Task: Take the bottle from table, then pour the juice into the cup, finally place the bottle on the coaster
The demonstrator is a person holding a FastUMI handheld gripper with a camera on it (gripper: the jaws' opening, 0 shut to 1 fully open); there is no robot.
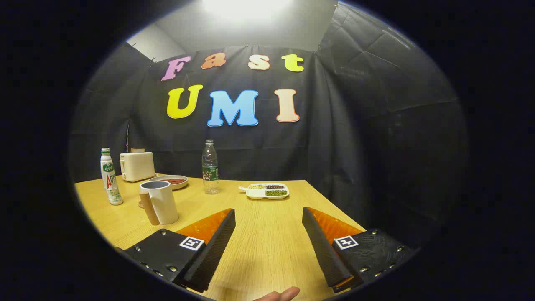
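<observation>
Bottle (210,167) upright well beyond spread, empty fingers (214,246), slightly left.

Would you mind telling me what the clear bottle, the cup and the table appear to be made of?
The clear bottle looks like thin transparent plastic: the wall behind shows through it. The cup seems matte white ceramic or plastic, with a wood-toned handle; hard to tell which. The table looks like light wood or laminate with fine grain lines. The gripper is open above it.
</observation>
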